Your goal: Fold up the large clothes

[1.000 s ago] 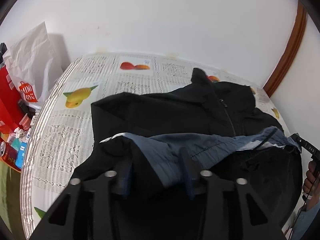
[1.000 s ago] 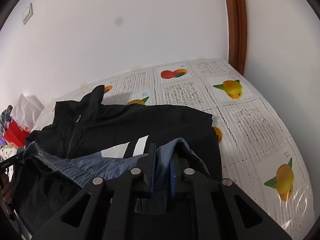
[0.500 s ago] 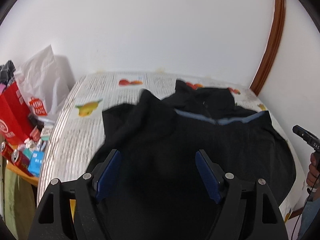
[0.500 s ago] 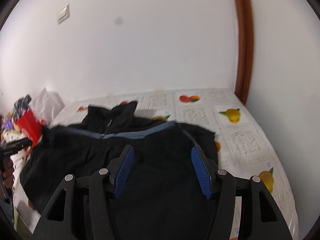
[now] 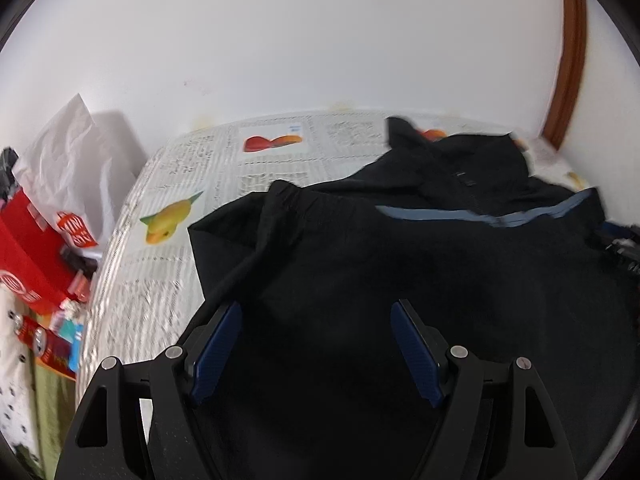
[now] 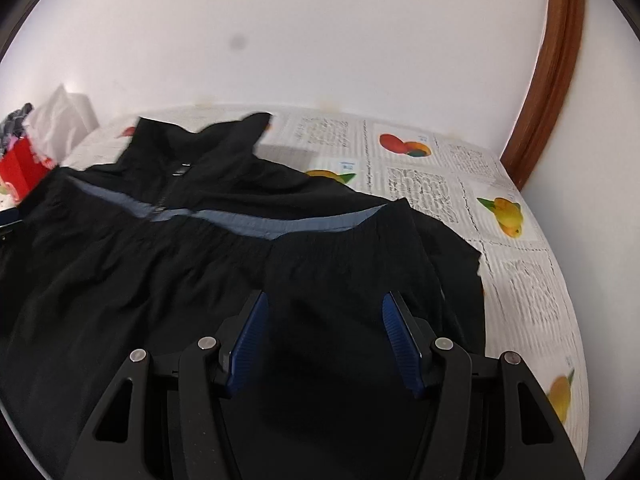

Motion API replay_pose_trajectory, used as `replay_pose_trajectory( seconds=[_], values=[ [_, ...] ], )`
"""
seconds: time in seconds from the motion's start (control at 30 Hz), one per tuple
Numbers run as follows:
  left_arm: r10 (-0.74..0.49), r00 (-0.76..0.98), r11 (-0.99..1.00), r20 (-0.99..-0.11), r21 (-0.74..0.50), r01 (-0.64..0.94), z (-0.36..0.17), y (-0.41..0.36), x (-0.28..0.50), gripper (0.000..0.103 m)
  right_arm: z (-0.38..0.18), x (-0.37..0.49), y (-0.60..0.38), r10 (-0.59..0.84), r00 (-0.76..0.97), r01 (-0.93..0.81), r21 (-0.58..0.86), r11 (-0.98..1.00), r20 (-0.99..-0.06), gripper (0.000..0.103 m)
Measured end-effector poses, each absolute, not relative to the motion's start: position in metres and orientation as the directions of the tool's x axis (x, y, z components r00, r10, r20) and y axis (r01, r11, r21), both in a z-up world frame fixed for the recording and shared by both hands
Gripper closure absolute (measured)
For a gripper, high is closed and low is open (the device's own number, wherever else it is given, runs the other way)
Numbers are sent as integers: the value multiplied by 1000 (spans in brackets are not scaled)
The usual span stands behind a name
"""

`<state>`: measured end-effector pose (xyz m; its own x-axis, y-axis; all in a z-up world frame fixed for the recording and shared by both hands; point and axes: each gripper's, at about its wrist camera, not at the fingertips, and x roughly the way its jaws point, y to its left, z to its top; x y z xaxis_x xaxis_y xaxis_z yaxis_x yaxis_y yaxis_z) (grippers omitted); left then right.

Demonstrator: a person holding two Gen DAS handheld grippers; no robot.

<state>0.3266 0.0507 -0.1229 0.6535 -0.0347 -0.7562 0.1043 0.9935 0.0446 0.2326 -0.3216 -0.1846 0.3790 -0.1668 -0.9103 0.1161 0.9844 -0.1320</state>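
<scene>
Left wrist view first: the left gripper (image 5: 316, 344) has its fingers spread wide with nothing pinched between them, just hanging over the black jacket (image 5: 400, 272). The jaws have just been opening, which I'd read as letting go of the hem so the bottom half stays flopped over the top. That grey-blue lining strip (image 5: 480, 216) showing across the chest is the turned-over edge, so the fold looks laid. The jacket sits on the worktop (image 5: 168, 264), which has a fruit-print cloth over it, with a red bag (image 5: 28, 256) off to the side, out of the way.

Right wrist view: same story. The right gripper (image 6: 324, 334) has its blue fingers (image 6: 248, 344) apart and empty above the jacket (image 6: 160, 280), jaws just opened too. The collar (image 6: 224, 132) points at the wall, so the fold ran bottom-to-top. My guess is the sides get folded in next.
</scene>
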Motion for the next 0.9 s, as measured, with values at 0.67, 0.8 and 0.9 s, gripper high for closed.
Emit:
replay_pose_trajectory(
  seconds=[0.67,0.8,0.9],
  values=[
    [-7,626,999,-780,28,46,-155,14,376,26,-223,272,-399,-88,349,147,-39,988,-933,45],
    [2,628,998,-779,39,44,-155,11,379,25,-219,273,-408,-65,366,152,-9,988,-928,45],
    [10,630,998,-777,45,40,-153,10,376,24,-205,265,-401,-116,397,161,-55,985,-910,43]
  ],
)
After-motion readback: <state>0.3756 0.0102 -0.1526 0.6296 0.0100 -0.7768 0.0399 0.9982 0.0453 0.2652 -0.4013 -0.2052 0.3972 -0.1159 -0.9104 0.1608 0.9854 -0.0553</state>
